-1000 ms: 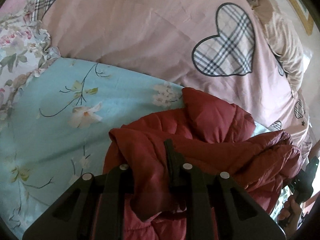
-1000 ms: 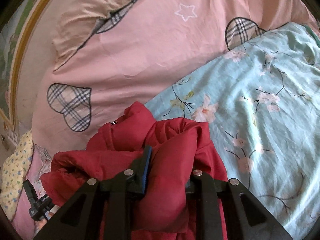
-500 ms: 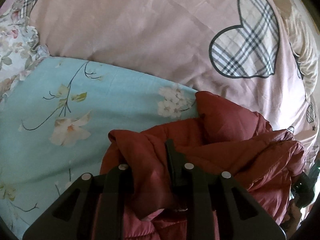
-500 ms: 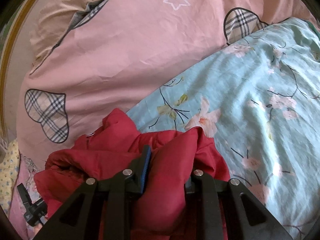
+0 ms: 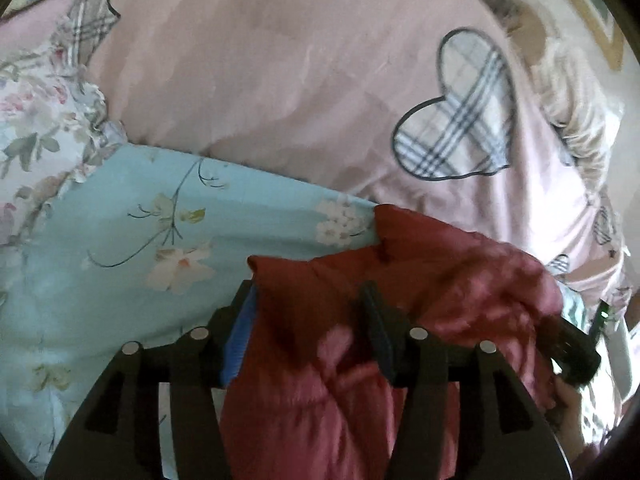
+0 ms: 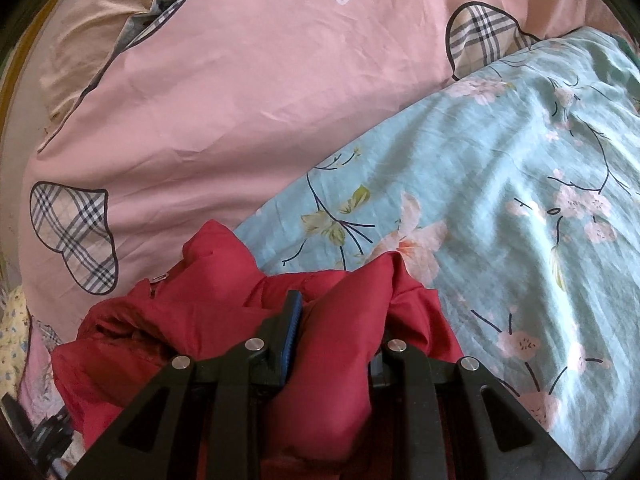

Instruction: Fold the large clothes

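Pink cotton duvet cover [image 5: 280, 92], printed with plaid hearts and a white outline star, takes up the far half of both views. A plaid heart patch [image 5: 460, 120] sits on it to the right in the left wrist view; another [image 6: 72, 236] sits at the left in the right wrist view.

Pale blue floral bed sheet [image 6: 500, 208], with pink blossoms on thin dark stems, overlaps the pink cover along a diagonal edge and fills the near side.

Red puffy quilted jacket [image 6: 224, 312] lies bunched in a heap on the blue sheet, its far edge reaching onto the pink cover. A small metal snap shows near its upper fold.

Beige crumpled pillow [image 6: 104, 24] lies at the far left edge, beyond the pink cover. White floral ruffled fabric [image 5: 36, 120] lies at the left edge of the left wrist view.

Left gripper [image 5: 308, 320]: jaws have just been opening and stand moderately wide. A fold of the red jacket lies between them; the blue pad shows uncovered on one side, so the pads do not seem to press it. View is blurred.

Right gripper [image 6: 336, 320]: jaws narrow, pinched on a thick fold of the red jacket that bulges up between the fingers.
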A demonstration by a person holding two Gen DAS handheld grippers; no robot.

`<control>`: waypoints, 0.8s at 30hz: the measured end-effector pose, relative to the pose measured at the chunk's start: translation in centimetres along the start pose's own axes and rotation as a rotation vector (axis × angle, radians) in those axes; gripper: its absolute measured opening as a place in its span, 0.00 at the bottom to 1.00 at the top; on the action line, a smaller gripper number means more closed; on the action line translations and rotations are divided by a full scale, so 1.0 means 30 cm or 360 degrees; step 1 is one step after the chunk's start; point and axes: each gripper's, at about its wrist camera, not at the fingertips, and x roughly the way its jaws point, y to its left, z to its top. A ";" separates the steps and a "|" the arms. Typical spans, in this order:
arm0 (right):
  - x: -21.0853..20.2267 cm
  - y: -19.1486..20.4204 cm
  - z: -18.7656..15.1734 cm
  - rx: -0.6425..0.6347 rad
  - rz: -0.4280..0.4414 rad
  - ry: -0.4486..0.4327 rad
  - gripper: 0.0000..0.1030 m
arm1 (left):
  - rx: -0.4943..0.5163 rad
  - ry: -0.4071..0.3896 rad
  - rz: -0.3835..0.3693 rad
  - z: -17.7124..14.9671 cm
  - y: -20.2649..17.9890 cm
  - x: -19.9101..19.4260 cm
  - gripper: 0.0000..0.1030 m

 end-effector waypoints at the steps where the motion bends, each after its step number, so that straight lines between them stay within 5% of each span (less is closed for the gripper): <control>1: 0.002 0.001 0.000 0.0001 -0.0006 -0.0002 0.21 | 0.0008 -0.0003 -0.0020 -0.012 -0.007 -0.024 0.50; 7: 0.013 0.002 0.001 0.0000 -0.0018 0.0001 0.22 | 0.0225 0.0099 -0.0170 -0.168 -0.141 -0.069 0.50; 11: 0.013 0.004 0.002 -0.0012 -0.0019 -0.0001 0.23 | 0.0357 0.0164 -0.0138 -0.254 -0.226 -0.018 0.50; 15: -0.022 0.017 0.017 -0.0011 0.0021 0.0020 0.33 | 0.0439 0.0171 0.0020 -0.281 -0.246 0.063 0.52; 19: -0.161 0.047 0.032 -0.0058 0.0075 -0.0051 0.52 | 0.0435 0.0172 0.0040 -0.276 -0.232 0.097 0.52; 24: -0.339 0.135 -0.031 -0.0377 0.0061 -0.0167 0.65 | 0.0447 0.0162 0.0059 -0.271 -0.235 0.098 0.52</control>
